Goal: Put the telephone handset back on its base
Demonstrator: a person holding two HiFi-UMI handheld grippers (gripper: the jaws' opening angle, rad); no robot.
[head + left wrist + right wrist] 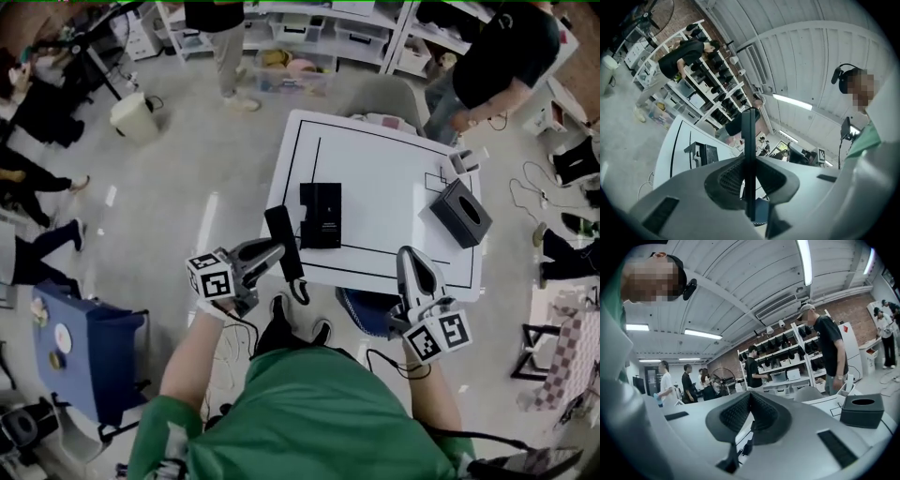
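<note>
White table [394,178] carries the base [321,215] and tissue box [460,212]; left gripper [277,251] clamps the handset [279,225] beside the base; right gripper [411,259] is closed on nothing.

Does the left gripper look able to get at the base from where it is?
Likely yes: the left gripper, shut on the handset, is just beside the base with nothing between them; the tissue box sits well aside.

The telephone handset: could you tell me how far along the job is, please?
Done: the left gripper is shut on the handset, held at the near edge of the table. In hand: bringing it to the base, which sits empty there. Left: seat it and release. The right gripper is shut, empty.
</note>
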